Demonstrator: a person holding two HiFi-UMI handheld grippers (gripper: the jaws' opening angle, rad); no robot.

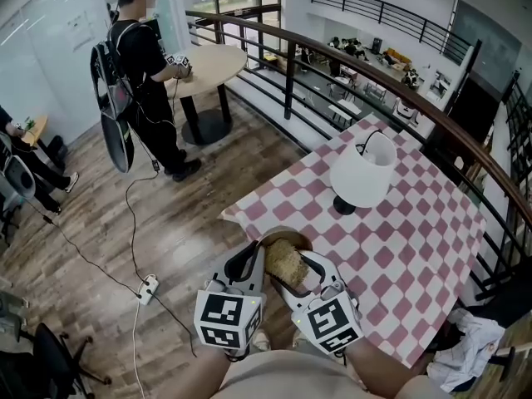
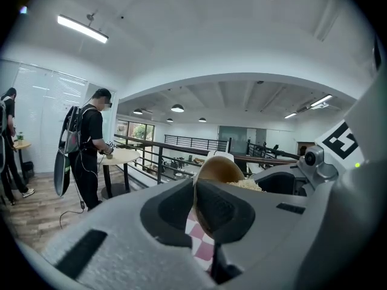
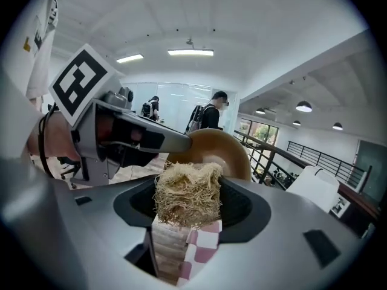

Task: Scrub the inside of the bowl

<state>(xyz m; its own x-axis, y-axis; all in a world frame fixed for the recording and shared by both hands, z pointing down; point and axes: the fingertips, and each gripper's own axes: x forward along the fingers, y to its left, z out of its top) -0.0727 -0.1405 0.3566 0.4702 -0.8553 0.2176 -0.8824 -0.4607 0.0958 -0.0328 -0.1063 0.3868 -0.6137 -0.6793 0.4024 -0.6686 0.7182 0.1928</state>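
While the left tongs (image 2: 196, 210) stand almost together, pinched on the thin wall of the brown bowl (image 1: 291, 239), the right tongs (image 3: 187, 207) are clamped on a straw-coloured fibrous scrubber (image 3: 187, 189), which holds them partly apart and sits in the bowl's hollow. Bowl position: tilted at the corner of the checked surface (image 1: 399, 248), on the wearer's side of the white lamp (image 1: 363, 173) and well apart from it; whether its base rests on the surface cannot be told. Likely hazards, judged from this arrangement: (1) the rim hold is narrow, so a firm scrubbing stroke could twist the bowl out of the left tongs; (2) at that corner, on the side away from the lamp, a freed bowl would probably drop to the wooden floor (image 1: 183, 223) rather than stay on the surface; (3) the scrubber is soft and loose-fibred, so drag against the bowl's wall might pull it from the right tongs; (4) any shove passed into the surface could rock the lamp.
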